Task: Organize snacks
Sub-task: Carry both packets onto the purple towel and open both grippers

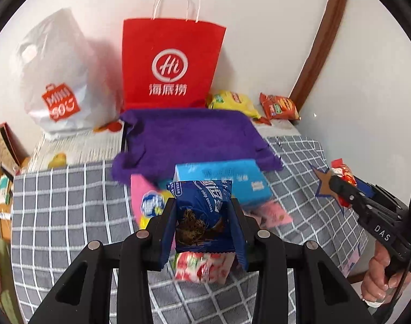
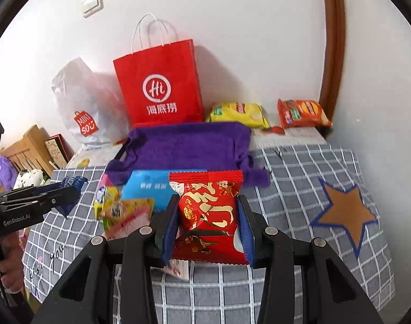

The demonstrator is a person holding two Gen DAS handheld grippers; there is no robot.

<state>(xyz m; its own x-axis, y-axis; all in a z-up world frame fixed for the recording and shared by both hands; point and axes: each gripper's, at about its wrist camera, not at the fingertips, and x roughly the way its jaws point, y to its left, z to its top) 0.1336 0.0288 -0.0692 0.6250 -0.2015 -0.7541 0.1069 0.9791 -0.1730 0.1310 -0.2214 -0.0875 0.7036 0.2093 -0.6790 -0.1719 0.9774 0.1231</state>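
Note:
My left gripper is shut on a blue cookie packet, held above the grey checked cloth. My right gripper is shut on a red snack packet, also lifted off the cloth. Each gripper shows in the other view: the right one with its red packet, the left one with the blue packet. Below lie a light blue box, a pink packet and a red-and-white packet. A purple fabric bag lies behind them.
A red paper bag and a white plastic bag stand against the wall. A yellow chip bag and an orange snack bag lie at the back right. A brown star marks the cloth. Boxes crowd the left edge.

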